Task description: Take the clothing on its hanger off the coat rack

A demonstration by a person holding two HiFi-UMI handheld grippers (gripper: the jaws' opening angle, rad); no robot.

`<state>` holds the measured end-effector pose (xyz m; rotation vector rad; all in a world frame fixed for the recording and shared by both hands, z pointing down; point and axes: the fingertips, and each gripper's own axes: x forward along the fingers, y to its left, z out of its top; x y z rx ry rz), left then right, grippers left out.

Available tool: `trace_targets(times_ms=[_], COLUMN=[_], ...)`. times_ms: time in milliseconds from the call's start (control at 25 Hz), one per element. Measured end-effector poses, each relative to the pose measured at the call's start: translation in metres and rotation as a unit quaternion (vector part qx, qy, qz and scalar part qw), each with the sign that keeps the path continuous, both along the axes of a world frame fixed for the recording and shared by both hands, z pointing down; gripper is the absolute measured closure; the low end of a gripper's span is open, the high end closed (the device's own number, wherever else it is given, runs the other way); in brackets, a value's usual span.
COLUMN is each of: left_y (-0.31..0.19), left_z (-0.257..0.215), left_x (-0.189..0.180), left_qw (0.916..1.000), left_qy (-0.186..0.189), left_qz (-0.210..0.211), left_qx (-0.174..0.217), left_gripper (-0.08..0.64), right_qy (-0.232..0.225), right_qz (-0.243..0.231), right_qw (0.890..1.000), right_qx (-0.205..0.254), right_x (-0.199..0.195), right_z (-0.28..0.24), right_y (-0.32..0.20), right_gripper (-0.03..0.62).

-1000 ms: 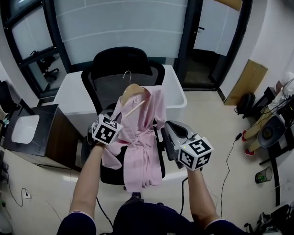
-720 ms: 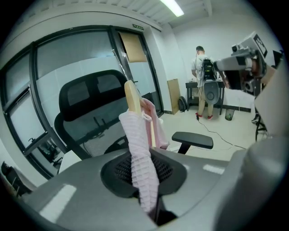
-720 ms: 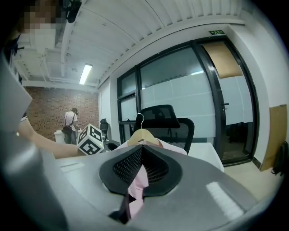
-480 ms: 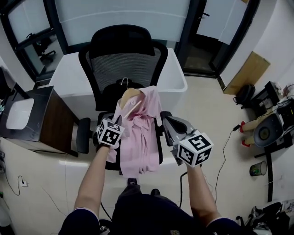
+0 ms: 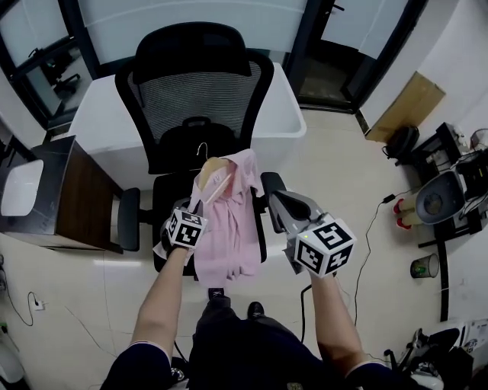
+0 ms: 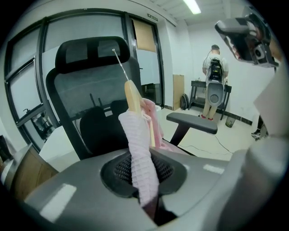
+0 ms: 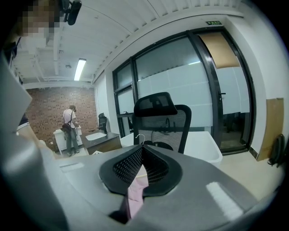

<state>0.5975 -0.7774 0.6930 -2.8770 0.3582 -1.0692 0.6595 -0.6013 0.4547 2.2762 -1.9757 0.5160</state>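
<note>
Nearest the person, both tongs are gripping the pink shirt (image 5: 229, 228). The left gripper (image 6: 149, 200) is clamping a ribbed fold of its near edge, and the right gripper (image 7: 140, 153) is pinching the opposite edge, with a strip of pink cloth showing between its closed jaws. Holding it from both sides is probably keeping the garment spread and steady, so it is not sliding off the wooden hanger (image 5: 213, 169). The hanger is sitting inside the shoulders, its wire hook (image 5: 203, 147) pointing up and catching on nothing. The shirt is hanging between the grippers, just over the seat of the black office chair (image 5: 198, 99); whether its hem is touching the seat I cannot tell. No coat rack is showing in any view, so the lift-off is looking done, and the chair is likely serving as the place to set it. Beyond the chair, a white table (image 5: 99, 129) is standing against the glass wall (image 5: 191, 15)
</note>
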Motion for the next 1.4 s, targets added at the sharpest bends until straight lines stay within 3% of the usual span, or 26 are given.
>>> trace_targets(times_ms=[320,480,720,880,1000,1160,1280,1400], left_y=[0.000,-0.001,0.007,0.014,0.019,0.022,0.025,0.025], left_z=[0.038,0.054,0.051,0.012,-0.036,-0.118,-0.170,-0.207], left_x=[0.009,-0.001,-0.017,-0.017,-0.017,-0.025,-0.035,-0.046], left_qw=[0.9988,0.9979,0.9977,0.9895,0.9832,0.9725,0.9661,0.9579], left_qy=[0.007,-0.006,-0.002,0.060,0.115,0.201,0.242,0.273], left_qz=[-0.003,-0.012,-0.025,-0.059,-0.049,-0.018,0.005,0.015], left_qx=[-0.048,-0.063,-0.063,-0.117,-0.133,-0.116,-0.091,-0.086], left_gripper=[0.500,0.317,0.313,0.323,0.369,0.427,0.529,0.549], right_qy=[-0.003,0.001,-0.010,-0.009,0.003,0.014,0.022,0.025], right_qz=[0.005,0.004,-0.005,-0.014,-0.031,-0.061,-0.081,-0.092], right_qw=[1.000,0.999,0.999,1.000,0.999,0.997,0.994,0.991], right_qx=[-0.030,-0.032,-0.030,-0.007,0.019,0.051,0.075,0.096], right_x=[0.005,0.006,0.002,-0.001,-0.009,-0.028,-0.043,-0.056], right_z=[0.019,0.017,0.023,0.024,0.020,0.010,-0.003,-0.016], right_y=[0.003,0.005,0.005,-0.011,-0.030,-0.053,-0.071,-0.087], right_gripper=[0.592,0.592,0.592,0.592,0.592,0.591,0.591,0.592])
